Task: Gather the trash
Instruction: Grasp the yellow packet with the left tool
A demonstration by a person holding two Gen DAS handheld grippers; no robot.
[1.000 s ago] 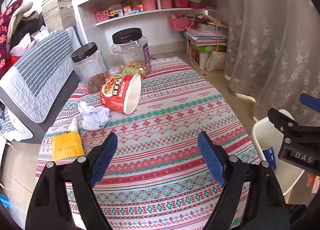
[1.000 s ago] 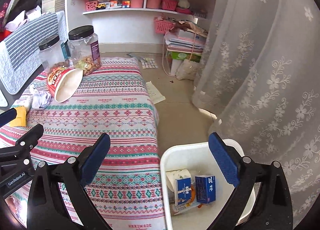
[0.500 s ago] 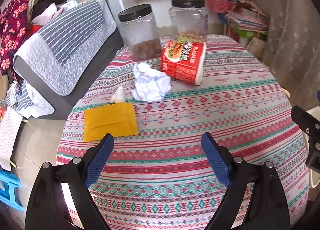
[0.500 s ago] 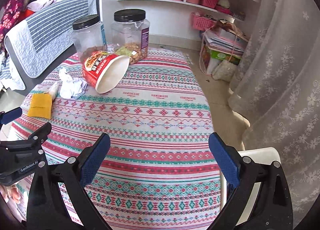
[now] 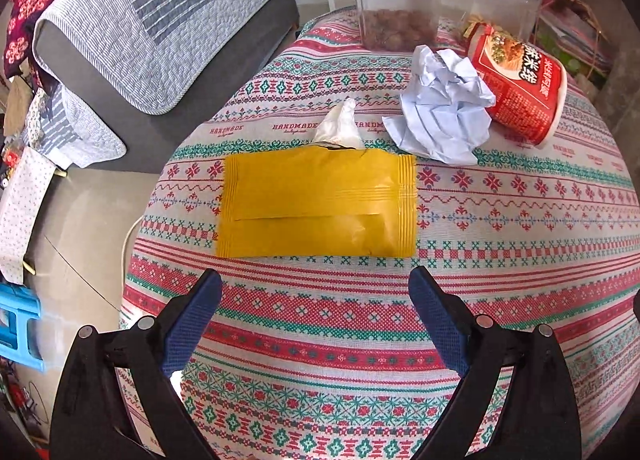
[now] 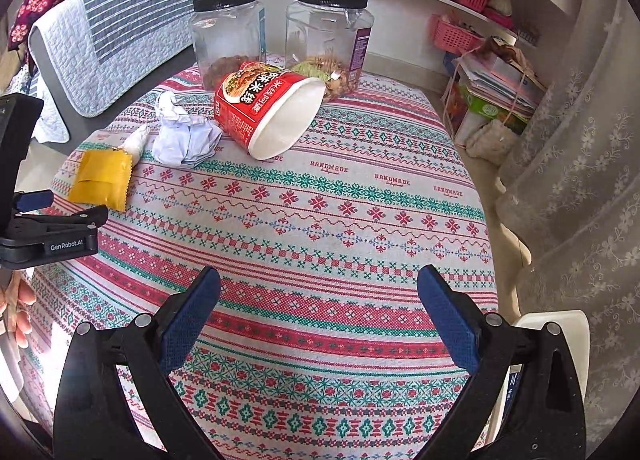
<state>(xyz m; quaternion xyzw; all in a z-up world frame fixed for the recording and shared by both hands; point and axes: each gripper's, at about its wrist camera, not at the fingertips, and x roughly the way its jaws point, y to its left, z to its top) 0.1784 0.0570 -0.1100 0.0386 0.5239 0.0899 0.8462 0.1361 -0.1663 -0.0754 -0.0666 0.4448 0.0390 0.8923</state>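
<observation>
Probably light and soft, the yellow tissue pack [image 5: 316,203]: thin crinkly film over a flat wad, likely to give and slide a little under the pads. Best taken across its short width, near the middle, away from the torn mouth where a white tissue [image 5: 338,125] pokes out. Slick film, so a firm squeeze seems wise. Not fragile.

Lies flat near the left edge of the patterned tablecloth [image 5: 500,219], directly ahead of the left gripper [image 5: 316,292], not yet between the fingers. Jaws opening, already spread wide, nothing between them, and about as wide as the pack is long.

Plain yellow, rectangular, crimped seals at both ends, a seam flap along its length. Just beyond it, a crumpled ball of pale paper [image 5: 444,115], also light and springy, touching the side of a tipped red noodle cup [image 5: 520,87]: stiff paper wall, empty and white inside, easy to crush if pinched hard at the rim. Behind these, two clear jars [image 6: 228,35] with black lids, apparently not trash.

Right gripper [image 6: 318,300] spread wide and empty over bare cloth, a white bin [image 6: 560,324] at the table's right edge beside it.
</observation>
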